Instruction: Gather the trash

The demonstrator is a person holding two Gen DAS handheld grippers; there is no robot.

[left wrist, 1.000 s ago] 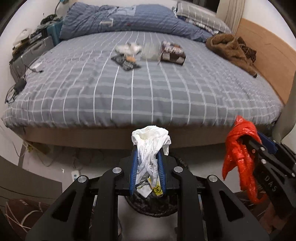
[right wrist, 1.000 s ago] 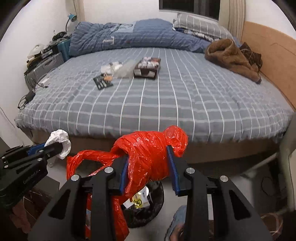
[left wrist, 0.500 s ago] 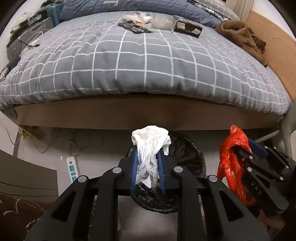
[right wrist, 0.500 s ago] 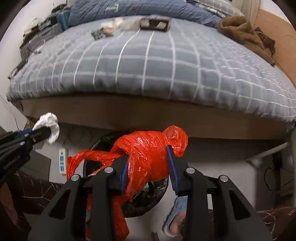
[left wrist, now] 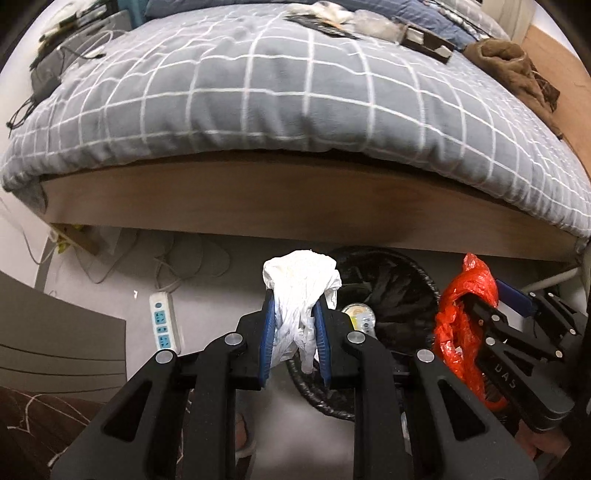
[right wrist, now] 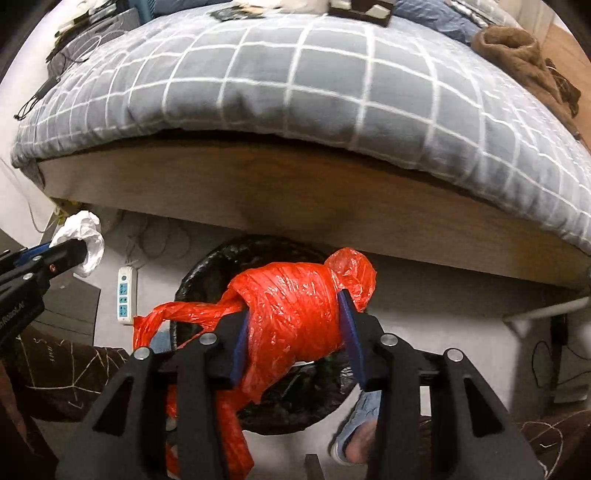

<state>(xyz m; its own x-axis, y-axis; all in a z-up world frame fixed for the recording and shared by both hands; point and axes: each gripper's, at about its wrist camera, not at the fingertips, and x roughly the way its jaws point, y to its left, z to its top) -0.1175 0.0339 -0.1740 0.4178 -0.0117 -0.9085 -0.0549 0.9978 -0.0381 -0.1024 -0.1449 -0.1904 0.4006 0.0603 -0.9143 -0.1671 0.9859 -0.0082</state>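
Note:
My left gripper [left wrist: 294, 301] is shut on a crumpled white tissue [left wrist: 300, 286] and holds it above the near left rim of a black-lined trash bin [left wrist: 391, 291] on the floor by the bed. My right gripper [right wrist: 293, 310] is shut on a red plastic bag [right wrist: 291, 317] and holds it over the same bin [right wrist: 210, 266]. The red bag [left wrist: 461, 317] and right gripper also show at the right of the left wrist view. The tissue [right wrist: 81, 236] shows at the left of the right wrist view. More trash lies far back on the bed [left wrist: 332, 22].
The bed [left wrist: 280, 96] with a grey checked cover and wooden frame [left wrist: 258, 203] overhangs right behind the bin. A white power strip [left wrist: 162, 326] and cables lie on the floor to the left. A brown garment [left wrist: 513, 66] lies on the bed's right. A slippered foot [right wrist: 354, 428] stands near the bin.
Both grippers have tilted down and moved in toward the bin, which now fills more of both views. Each keeps its hold on its trash.

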